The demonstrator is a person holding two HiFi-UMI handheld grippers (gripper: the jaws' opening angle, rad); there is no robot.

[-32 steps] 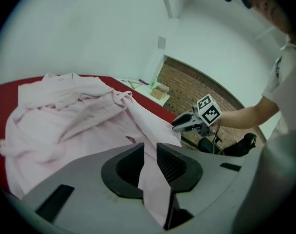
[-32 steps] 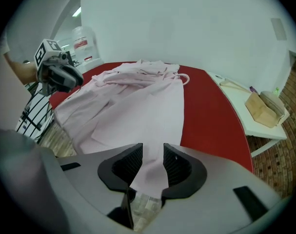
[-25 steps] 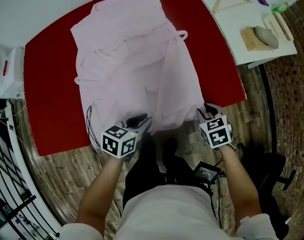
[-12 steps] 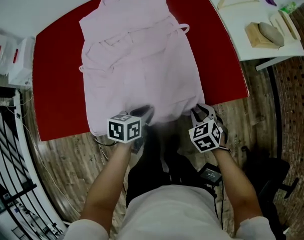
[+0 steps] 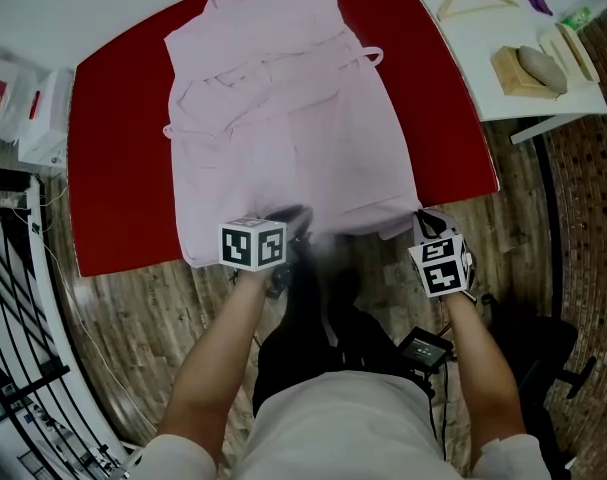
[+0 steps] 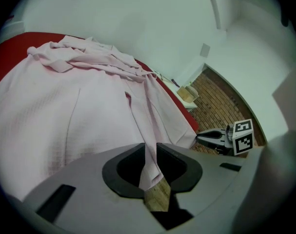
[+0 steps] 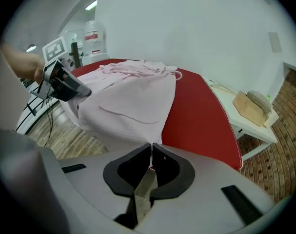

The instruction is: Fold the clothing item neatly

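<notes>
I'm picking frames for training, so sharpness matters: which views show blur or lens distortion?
Head view: the red table bows at its edges and the pink garment looks smeared at its near hem. Left gripper view and right gripper view: dark round vignette, heavy fisheye bending.

Overhead, two low; shared pink garment [image 5: 283, 128]

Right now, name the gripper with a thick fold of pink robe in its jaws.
The left gripper: a bunched fold of pink robe runs through its jaws. The right gripper has just closed on the thin hem corner.
</notes>
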